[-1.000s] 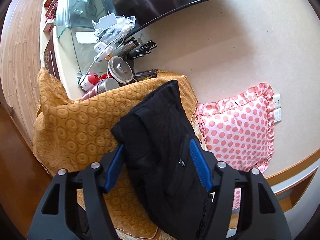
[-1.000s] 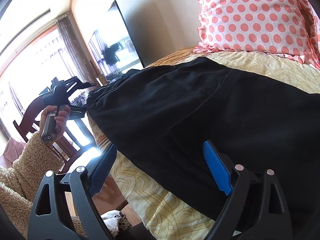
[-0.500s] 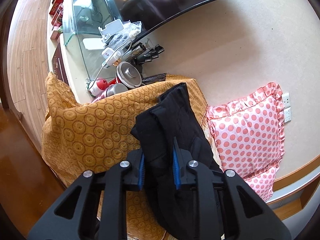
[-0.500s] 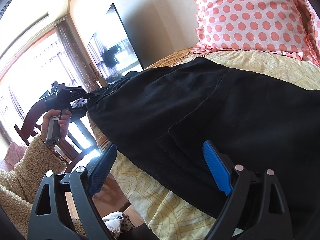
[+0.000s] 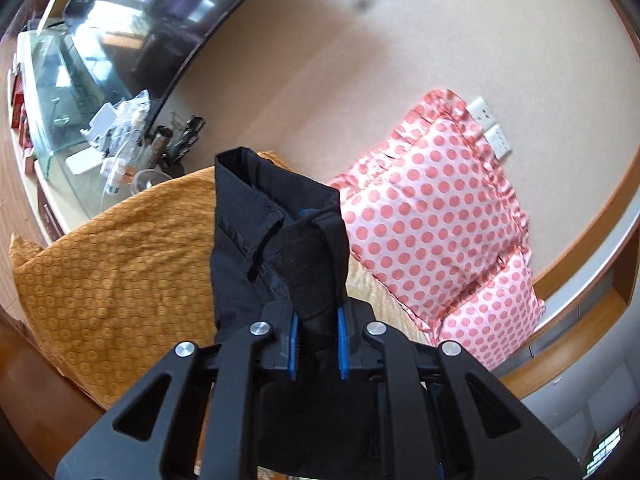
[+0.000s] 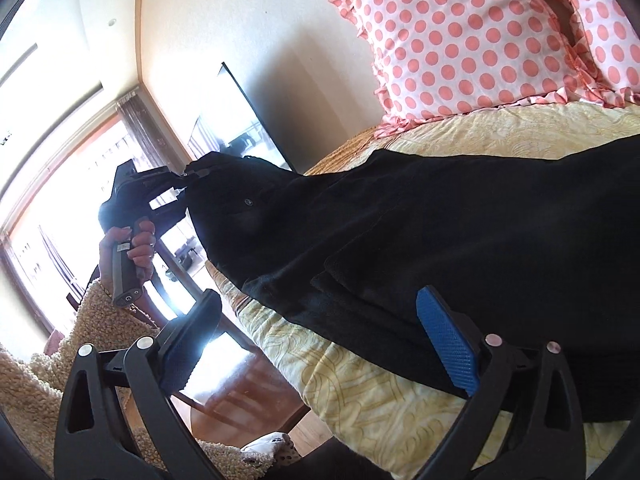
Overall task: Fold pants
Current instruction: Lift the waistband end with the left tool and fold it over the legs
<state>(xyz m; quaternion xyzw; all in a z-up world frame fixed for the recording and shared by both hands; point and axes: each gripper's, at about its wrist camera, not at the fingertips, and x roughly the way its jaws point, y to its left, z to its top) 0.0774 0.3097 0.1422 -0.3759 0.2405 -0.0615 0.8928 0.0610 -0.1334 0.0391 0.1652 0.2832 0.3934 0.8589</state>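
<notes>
Left wrist view: the left gripper [image 5: 317,346] is clamped on a bunched end of the black pants [image 5: 276,248], lifted above the orange cover [image 5: 120,268]; the bite looks narrow, so a sharp pull could let the cloth slip out. Right wrist view: the right gripper [image 6: 320,344] stands wide apart, holding nothing, at the near edge of the pants [image 6: 460,232] lying on the yellow bedspread [image 6: 380,400]. With one end unsecured, the garment may drag and crease rather than fold cleanly.
</notes>
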